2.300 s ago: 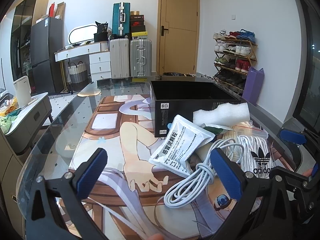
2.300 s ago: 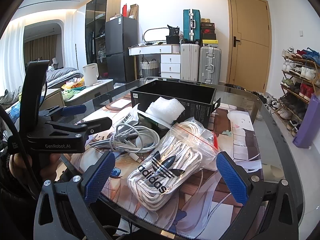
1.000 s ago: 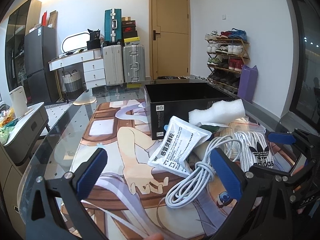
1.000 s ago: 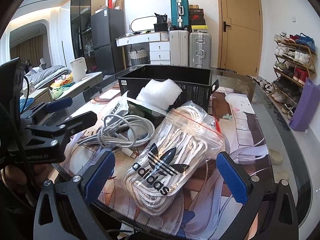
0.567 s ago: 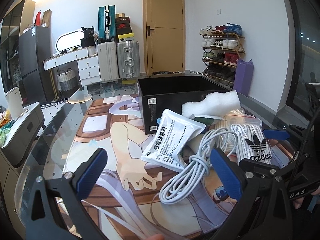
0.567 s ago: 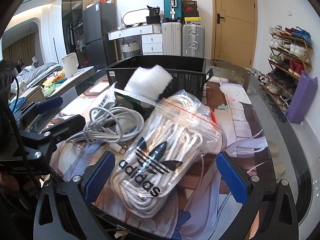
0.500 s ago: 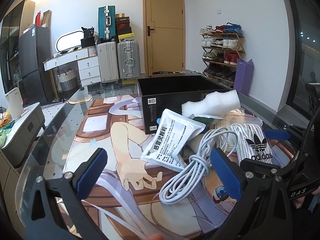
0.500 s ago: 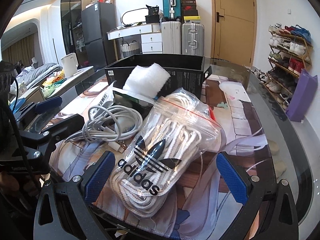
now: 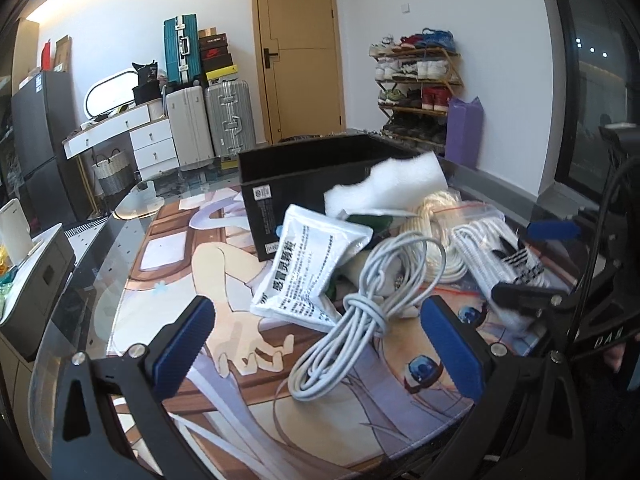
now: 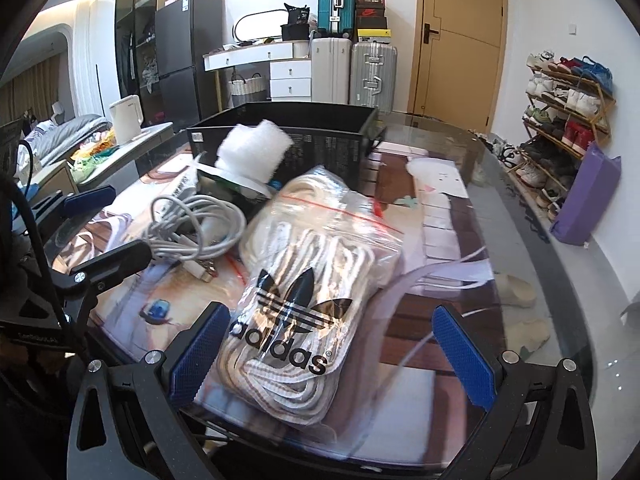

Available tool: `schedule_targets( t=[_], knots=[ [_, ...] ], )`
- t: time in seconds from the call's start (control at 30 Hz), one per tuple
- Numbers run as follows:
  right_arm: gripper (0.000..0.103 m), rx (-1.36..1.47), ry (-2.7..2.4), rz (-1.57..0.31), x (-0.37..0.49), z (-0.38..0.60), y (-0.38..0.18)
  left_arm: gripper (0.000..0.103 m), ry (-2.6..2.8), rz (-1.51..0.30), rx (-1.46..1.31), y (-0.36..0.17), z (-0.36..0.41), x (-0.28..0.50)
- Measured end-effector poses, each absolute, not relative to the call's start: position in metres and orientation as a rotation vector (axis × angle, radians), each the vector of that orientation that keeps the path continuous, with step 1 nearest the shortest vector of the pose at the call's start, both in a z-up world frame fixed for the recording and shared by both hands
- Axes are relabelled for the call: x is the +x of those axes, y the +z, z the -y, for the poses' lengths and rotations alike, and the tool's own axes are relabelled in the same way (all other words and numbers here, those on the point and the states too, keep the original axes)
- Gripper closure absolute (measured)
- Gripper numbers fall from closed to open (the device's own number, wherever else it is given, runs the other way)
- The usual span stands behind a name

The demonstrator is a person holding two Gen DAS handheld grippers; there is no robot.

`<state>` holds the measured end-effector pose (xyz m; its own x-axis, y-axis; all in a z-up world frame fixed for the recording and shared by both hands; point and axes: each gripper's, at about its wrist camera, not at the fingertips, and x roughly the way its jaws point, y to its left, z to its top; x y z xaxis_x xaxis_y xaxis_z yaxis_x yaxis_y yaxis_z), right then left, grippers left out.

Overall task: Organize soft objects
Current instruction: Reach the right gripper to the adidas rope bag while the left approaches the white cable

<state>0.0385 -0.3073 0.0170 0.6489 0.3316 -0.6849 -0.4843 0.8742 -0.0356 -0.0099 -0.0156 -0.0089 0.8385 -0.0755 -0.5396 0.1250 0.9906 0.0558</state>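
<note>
A pile of soft things lies on the glass table in front of an open black box [image 9: 320, 176]. It holds a white foam block [image 9: 384, 192], a white printed pouch [image 9: 308, 272], a coiled grey cable [image 9: 360, 312] and a clear Adidas bag of white rope [image 10: 304, 280]. My left gripper [image 9: 320, 348] is open, with the cable between its fingers. My right gripper [image 10: 328, 348] is open, its fingers either side of the near end of the Adidas bag. The box [image 10: 288, 136], foam [image 10: 252, 148] and cable [image 10: 196, 228] also show in the right wrist view.
An anime-print mat [image 9: 224, 280] covers the table. The curved table edge [image 10: 560, 264] runs along the right. Behind stand suitcases [image 9: 208, 120], a white desk, a door and a shoe rack [image 9: 416, 88]. A purple bag [image 10: 588, 196] and slippers sit on the floor.
Both grippers have moved forward toward the pile. The cable now lies between the left fingers and the Adidas bag fills more of the right view. Nothing has been gripped.
</note>
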Motion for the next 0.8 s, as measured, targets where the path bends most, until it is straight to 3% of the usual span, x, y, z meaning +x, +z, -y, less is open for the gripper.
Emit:
schedule_targets(
  t=[0.37, 0.8],
  knots=[
    [0.001, -0.196, 0.484, -0.771, 0.043, 0.309, 0.001, 0.0, -0.101, -0.605, 0.115, -0.017, 0.024, -0.005],
    [0.001, -0.16, 0.483, -0.67, 0.026, 0.318, -0.007, 0.004, -0.106, -0.596, 0.11, -0.019, 0.02, -0.006]
  ],
)
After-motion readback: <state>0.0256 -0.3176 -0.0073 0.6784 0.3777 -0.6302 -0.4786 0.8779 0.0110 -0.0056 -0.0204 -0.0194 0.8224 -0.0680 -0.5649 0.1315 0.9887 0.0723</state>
